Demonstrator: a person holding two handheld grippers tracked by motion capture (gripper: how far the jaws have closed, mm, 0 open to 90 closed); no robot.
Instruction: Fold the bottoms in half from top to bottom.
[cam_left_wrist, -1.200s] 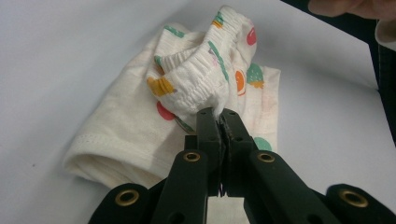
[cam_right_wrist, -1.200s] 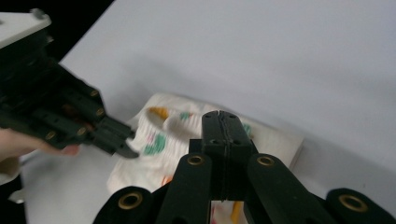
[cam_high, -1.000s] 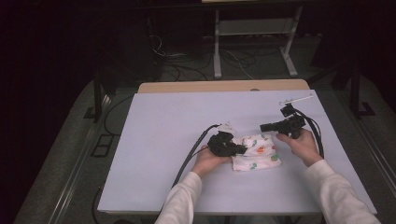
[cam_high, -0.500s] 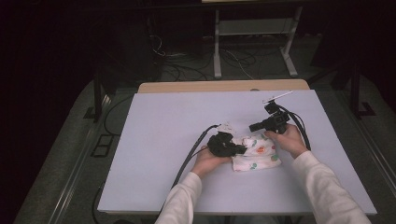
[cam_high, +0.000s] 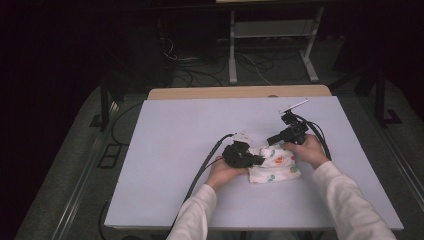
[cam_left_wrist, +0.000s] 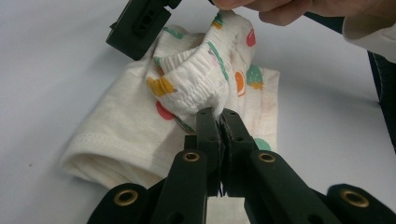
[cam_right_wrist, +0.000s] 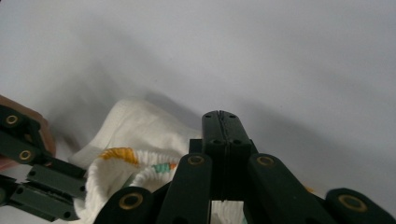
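Note:
A small white garment (cam_high: 275, 167) with coloured fruit prints lies bunched on the pale table (cam_high: 175, 130). My left gripper (cam_high: 259, 159) lies at the garment's left edge. In the left gripper view it (cam_left_wrist: 219, 116) is shut on the gathered elastic waistband (cam_left_wrist: 196, 84). My right gripper (cam_high: 270, 141) hovers just above the garment's far edge, pointing left. Its jaws (cam_right_wrist: 220, 116) are pressed together, and the waistband (cam_right_wrist: 116, 161) curves up underneath them. The left gripper view shows the right gripper (cam_left_wrist: 137, 23) at the top, with the cloth lifted beside it.
Black cables trail from the left gripper (cam_high: 205, 167) and the right gripper (cam_high: 320, 137) across the table. A wooden strip (cam_high: 210, 92) borders the far edge. Beyond it, a metal stand (cam_high: 232, 55) and loose cables sit on the dark floor.
My right gripper has come left and down toward the left gripper, and its end of the garment has bunched up. The left gripper has stayed where it was.

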